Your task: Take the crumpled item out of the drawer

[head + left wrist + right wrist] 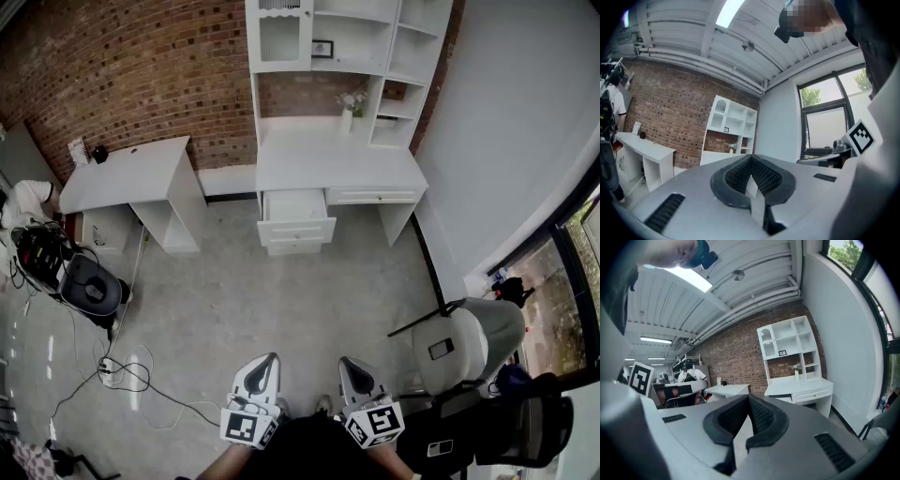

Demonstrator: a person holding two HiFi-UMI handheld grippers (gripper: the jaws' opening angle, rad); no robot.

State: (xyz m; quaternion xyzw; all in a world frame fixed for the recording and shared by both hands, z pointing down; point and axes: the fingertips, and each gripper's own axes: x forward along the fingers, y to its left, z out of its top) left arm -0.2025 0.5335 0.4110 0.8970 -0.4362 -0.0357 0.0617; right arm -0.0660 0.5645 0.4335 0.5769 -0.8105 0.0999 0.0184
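In the head view a white desk with a shelf unit [337, 159] stands against the brick wall, far ahead of me. Its drawer stack [295, 220] sits under the left part of the top, and the upper drawer looks pulled out a little. No crumpled item shows from here. My left gripper [271, 358] and right gripper [347, 363] are held low at the bottom of the head view, side by side over the floor, far from the desk. Both are shut with nothing between the pads. The left gripper [750, 157] and right gripper [748, 396] both point toward the desk.
A second white desk [131, 173] stands to the left, with a black stool [91, 286] and loose cables [122, 375] on the floor near it. A grey chair [469, 342] is close on my right by the window. A person in white [23, 202] is at far left.
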